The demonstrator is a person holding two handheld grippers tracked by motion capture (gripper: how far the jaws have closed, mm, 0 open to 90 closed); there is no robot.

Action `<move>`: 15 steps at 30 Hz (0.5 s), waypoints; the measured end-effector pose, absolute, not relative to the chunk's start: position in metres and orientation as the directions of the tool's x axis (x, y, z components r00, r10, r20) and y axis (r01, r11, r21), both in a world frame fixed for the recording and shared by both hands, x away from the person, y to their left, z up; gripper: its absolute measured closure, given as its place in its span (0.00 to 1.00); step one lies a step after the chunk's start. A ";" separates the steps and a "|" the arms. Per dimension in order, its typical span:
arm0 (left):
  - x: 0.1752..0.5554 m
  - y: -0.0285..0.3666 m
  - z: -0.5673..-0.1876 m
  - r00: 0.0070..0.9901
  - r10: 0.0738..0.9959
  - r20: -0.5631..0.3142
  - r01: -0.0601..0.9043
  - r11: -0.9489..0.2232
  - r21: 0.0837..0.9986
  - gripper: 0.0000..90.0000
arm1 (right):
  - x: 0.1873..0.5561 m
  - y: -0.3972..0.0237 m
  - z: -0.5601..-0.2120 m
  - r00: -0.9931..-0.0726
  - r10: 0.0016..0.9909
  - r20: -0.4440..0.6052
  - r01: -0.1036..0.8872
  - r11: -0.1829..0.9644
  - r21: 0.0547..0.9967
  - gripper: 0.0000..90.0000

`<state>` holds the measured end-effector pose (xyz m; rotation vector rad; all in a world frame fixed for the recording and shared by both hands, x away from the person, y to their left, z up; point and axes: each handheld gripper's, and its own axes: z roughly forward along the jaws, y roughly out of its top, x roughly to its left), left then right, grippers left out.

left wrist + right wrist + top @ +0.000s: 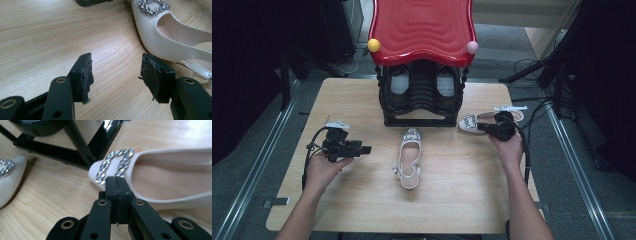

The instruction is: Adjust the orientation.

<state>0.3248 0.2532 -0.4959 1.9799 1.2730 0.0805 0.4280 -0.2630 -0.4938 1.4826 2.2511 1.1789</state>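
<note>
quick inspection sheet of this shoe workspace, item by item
surface: light wood table, bare around the shoes
job's things: white shoe lying mid-table, jewelled buckle toward the rack; second white shoe at the rack's right foot
clutter: nothing seen
grippers: left gripper open, nothing between its jaws; right gripper shut, tips at the second shoe's rim, grip unclear
cables: one trails from each gripper; more on the floor at right
surroundings: black shoe rack with red top, dark stands, grey floor
</note>
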 end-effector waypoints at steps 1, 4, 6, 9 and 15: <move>0.325 0.253 -0.496 0.499 0.800 -0.332 0.750 -0.208 0.627 0.47 | 0.429 -0.265 -0.493 -0.471 0.848 0.245 0.684 0.175 0.708 1.00; 0.323 0.253 -0.497 0.499 0.802 -0.328 0.749 -0.209 0.629 0.47 | 0.434 -0.272 -0.494 -0.452 0.859 0.241 0.690 0.166 0.704 1.00; 0.323 0.253 -0.497 0.498 0.803 -0.327 0.749 -0.208 0.630 0.47 | 0.438 -0.277 -0.496 -0.437 0.869 0.233 0.693 0.161 0.703 1.00; 0.321 0.255 -0.497 0.493 0.805 -0.330 0.753 -0.204 0.626 0.47 | 0.443 -0.280 -0.498 -0.426 0.880 0.209 0.694 0.170 0.699 1.00; 0.318 0.258 -0.497 0.487 0.808 -0.330 0.754 -0.198 0.627 0.47 | 0.452 -0.271 -0.506 -0.442 0.876 0.195 0.710 0.209 0.672 1.00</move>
